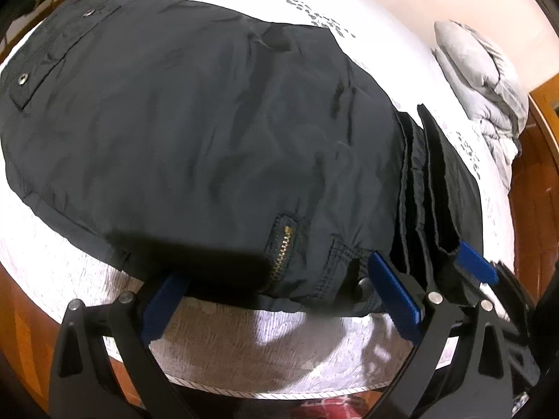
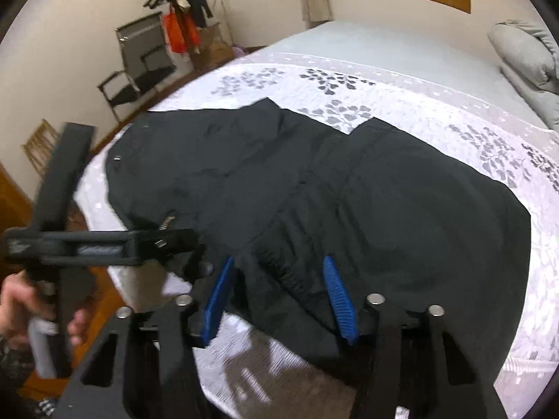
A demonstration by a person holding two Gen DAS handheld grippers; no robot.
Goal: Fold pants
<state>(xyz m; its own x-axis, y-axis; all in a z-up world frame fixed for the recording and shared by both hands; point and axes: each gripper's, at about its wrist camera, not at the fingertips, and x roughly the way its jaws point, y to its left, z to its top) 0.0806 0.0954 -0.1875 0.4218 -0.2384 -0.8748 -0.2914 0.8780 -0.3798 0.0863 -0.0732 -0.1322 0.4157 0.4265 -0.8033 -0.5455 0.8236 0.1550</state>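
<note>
Dark navy pants [image 1: 195, 132] lie spread on a bed, with a brass zipper [image 1: 284, 248] and snap pockets showing. My left gripper [image 1: 276, 279] is open, its blue fingers [image 1: 391, 286] straddling the pants' near edge by the zipper. In the right wrist view the pants [image 2: 384, 202] lie across the bed. My right gripper [image 2: 279, 279] is open, its blue fingers [image 2: 337, 296] on either side of the elastic waistband [image 2: 283, 251]. The left gripper [image 2: 104, 241] shows at the left of that view, held by a hand.
The bed has a white leaf-patterned cover [image 2: 349, 83] and a grey pillow [image 2: 524, 52] at its far right. A black chair [image 2: 139, 66] and hanging clothes [image 2: 181, 7] stand by the far wall. Wooden floor [image 1: 538, 202] surrounds the bed.
</note>
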